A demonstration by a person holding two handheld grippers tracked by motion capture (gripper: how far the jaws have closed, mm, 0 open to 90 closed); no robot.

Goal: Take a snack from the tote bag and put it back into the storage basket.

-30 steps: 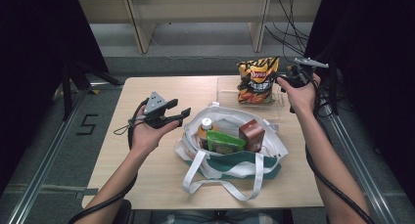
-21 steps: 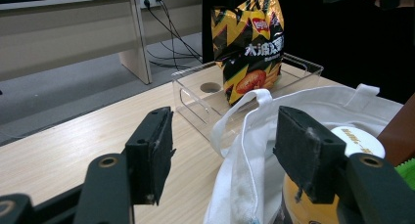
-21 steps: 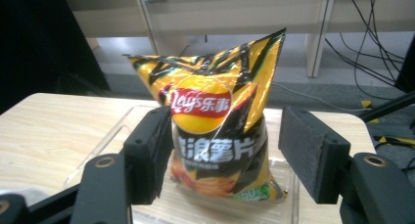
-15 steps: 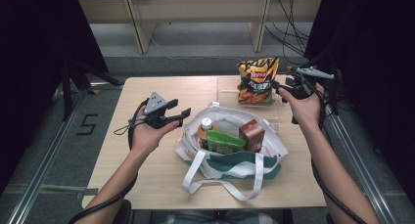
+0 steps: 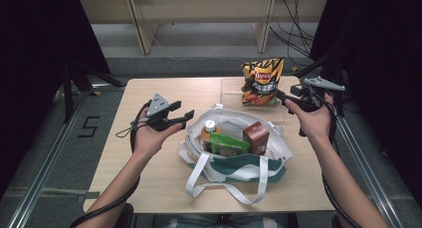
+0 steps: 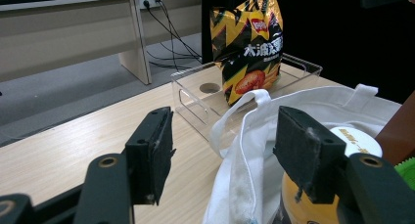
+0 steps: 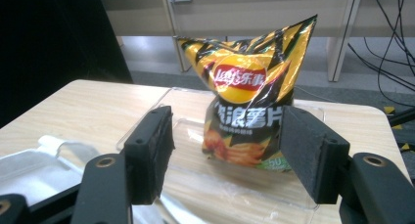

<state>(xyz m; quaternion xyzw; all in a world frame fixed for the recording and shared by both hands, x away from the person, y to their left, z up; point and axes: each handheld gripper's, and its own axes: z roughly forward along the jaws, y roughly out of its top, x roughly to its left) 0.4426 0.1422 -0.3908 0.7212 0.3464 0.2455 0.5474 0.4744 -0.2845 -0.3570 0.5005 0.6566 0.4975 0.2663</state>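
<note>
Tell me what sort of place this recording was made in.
Probably an office or lab set up for recording: a light wooden table flanked by black curtains, grey carpeted floor with loose black cables, and wall sockets behind pale wooden furniture legs.

Looks like a lab or recording studio set up for data capture: a lone light-wood table (image 5: 149,188) sits on grey carpet, hemmed in by black curtains (image 5: 35,49) on both sides. Metal floor rails (image 5: 45,173) run alongside it, with a "5" marker (image 5: 88,127) stuck on the carpet. Behind, plain office benches (image 5: 199,9), a wall socket (image 6: 149,0) and loose cables (image 5: 293,19) trailing across the floor.
</note>
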